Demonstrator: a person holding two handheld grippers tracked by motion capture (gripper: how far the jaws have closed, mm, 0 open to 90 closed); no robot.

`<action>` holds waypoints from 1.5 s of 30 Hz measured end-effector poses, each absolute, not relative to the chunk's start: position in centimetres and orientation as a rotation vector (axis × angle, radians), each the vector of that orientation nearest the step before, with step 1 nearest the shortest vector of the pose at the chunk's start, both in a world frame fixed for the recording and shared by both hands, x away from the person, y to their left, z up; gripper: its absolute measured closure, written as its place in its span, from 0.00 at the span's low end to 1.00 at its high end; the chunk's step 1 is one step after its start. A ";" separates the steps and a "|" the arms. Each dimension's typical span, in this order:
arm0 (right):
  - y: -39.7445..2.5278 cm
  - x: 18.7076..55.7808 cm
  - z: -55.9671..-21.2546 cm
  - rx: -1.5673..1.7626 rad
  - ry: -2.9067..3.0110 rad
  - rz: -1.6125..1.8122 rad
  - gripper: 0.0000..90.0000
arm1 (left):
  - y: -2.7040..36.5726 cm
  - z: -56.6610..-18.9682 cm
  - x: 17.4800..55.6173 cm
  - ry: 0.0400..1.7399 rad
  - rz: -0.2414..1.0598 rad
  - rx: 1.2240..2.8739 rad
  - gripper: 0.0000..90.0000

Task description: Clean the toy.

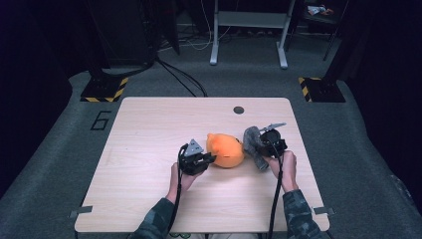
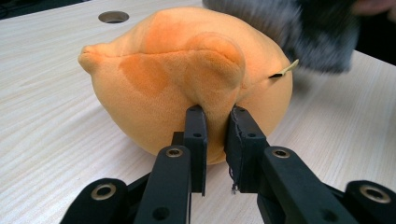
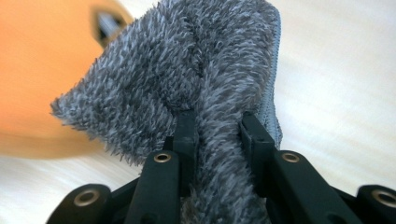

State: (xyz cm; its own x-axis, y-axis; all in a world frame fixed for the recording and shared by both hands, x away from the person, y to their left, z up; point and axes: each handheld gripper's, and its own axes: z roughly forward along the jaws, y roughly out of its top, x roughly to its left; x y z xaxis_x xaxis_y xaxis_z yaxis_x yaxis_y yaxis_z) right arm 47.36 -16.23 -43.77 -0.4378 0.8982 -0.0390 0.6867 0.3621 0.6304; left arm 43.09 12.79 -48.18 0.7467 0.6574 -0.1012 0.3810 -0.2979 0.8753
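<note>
High view: orange plush toy (image 1: 226, 150) sits on the desk (image 1: 149, 129) a bit right of centre, near the person's edge. Left tongs (image 1: 211, 159) at its near-left side, touching. Grey fuzzy cloth (image 1: 254, 145) just right of the plush, touching or nearly so; it looks held up by the right tongs (image 1: 264, 147), though its lower end seems to reach the desk. Both hands low, forearms in from the bottom edge. Round cable hole (image 1: 239, 110) toward the far edge, well apart from everything.

Left gripper view: left tongs (image 2: 215, 122) clamped on a pinched fold of the orange plush toy (image 2: 154, 74), jaws nearly together with fabric between. Plush rests on the desk (image 2: 51, 126), not lifted. Small tag loop (image 2: 286, 71) sticks out on its right side. Grey fuzzy cloth (image 2: 299, 32) behind and to the right, upper corner, blurred.

Right gripper view: right tongs (image 3: 218, 123) clamped on a bunched ridge of the grey fuzzy cloth (image 3: 196, 60), pile squeezed between the jaws. Orange plush toy (image 3: 42, 70) blurred at left, just beside the cloth. Can't tell whether they touch here.

Status, my read: both grasps done, both items secured. Looks like the cloth goes onto the plush, either as a wipe or a cover; can't tell which. That contact step is not clearly made yet. Left: bring cloth over the plush, do the pass, release both.
</note>
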 end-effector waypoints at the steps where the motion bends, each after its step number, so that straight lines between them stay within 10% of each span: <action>1: -16.0 47.0 -42.9 1.364 2.238 0.789 0.80 | 12.8 -48.2 43.1 0.791 0.342 1.926 0.87; 14: -10.9 46.5 -43.2 1.190 2.357 0.791 0.80 | 13.1 -48.2 43.2 0.806 0.360 1.929 0.84; 23: -11.1 47.5 -43.0 1.215 2.362 0.787 0.80 | 13.1 -48.6 43.7 0.877 0.408 1.951 0.42; 29: -11.1 47.9 -43.2 1.228 2.360 0.790 0.80 | 12.6 -49.3 44.2 0.862 0.396 1.996 0.31; 45: -11.6 47.8 -43.4 1.245 2.318 0.854 0.80 | 11.6 -49.5 44.0 0.813 0.465 1.993 0.84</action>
State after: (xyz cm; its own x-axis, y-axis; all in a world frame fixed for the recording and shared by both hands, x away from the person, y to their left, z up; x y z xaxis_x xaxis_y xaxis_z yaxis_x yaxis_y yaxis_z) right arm 47.78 -11.64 -43.43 -0.5394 0.8412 -0.0387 0.6152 0.4251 0.6640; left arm 43.96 11.62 -49.53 0.7123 0.7018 0.0063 0.3606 -0.3736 0.8546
